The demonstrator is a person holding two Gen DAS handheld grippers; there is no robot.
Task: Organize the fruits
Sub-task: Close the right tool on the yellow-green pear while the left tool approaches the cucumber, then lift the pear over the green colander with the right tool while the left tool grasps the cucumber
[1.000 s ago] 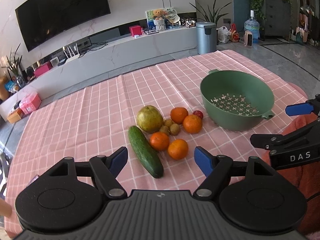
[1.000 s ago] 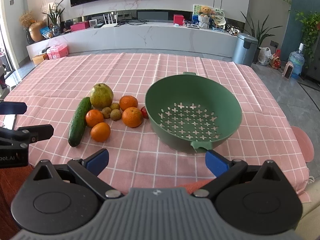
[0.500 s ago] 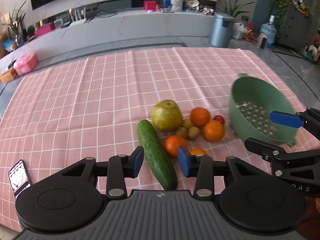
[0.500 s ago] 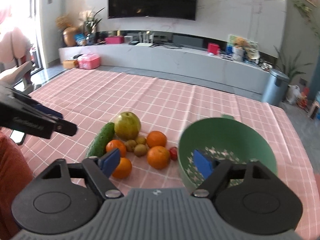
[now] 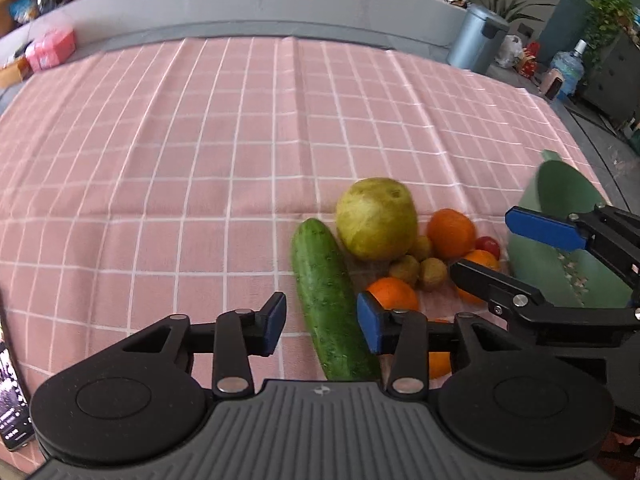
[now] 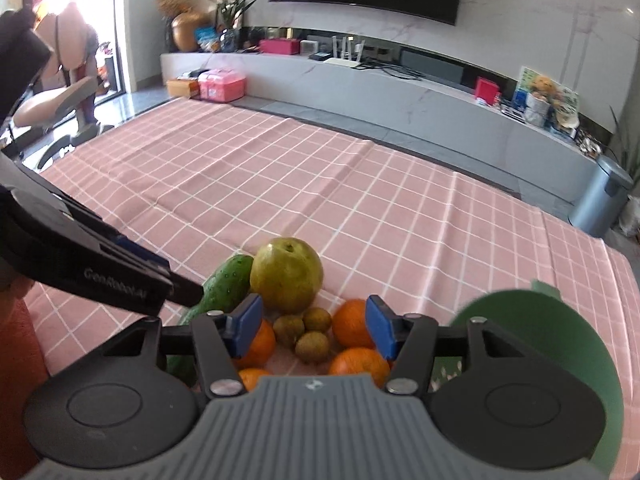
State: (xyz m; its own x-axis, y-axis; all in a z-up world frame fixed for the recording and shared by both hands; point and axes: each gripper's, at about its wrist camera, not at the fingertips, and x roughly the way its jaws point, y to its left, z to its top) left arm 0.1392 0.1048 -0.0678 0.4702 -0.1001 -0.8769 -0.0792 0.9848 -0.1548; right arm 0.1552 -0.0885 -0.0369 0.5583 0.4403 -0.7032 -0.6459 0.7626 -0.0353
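A cluster of fruit lies on the pink checked cloth: a cucumber (image 5: 330, 300), a big green-yellow pear (image 5: 376, 218), several oranges (image 5: 450, 232), small brown fruits (image 5: 406, 270) and a red cherry tomato (image 5: 489, 246). A green colander (image 5: 560, 248) stands to the right. My left gripper (image 5: 322, 322) is open, its pads on either side of the cucumber's near half. My right gripper (image 6: 314, 324) is open above the small brown fruits (image 6: 312, 346), between two oranges (image 6: 352, 322); the pear (image 6: 286, 274) is just beyond it.
A phone (image 5: 10, 408) lies at the left near edge of the table. The colander (image 6: 540, 344) is at the right in the right wrist view. A long grey TV bench (image 6: 400, 92) and a bin (image 6: 600, 200) stand beyond the table.
Both grippers have moved forward and down toward the fruit cluster. The left now straddles the cucumber. The right has swung left from the colander to over the small fruits and has narrowed.
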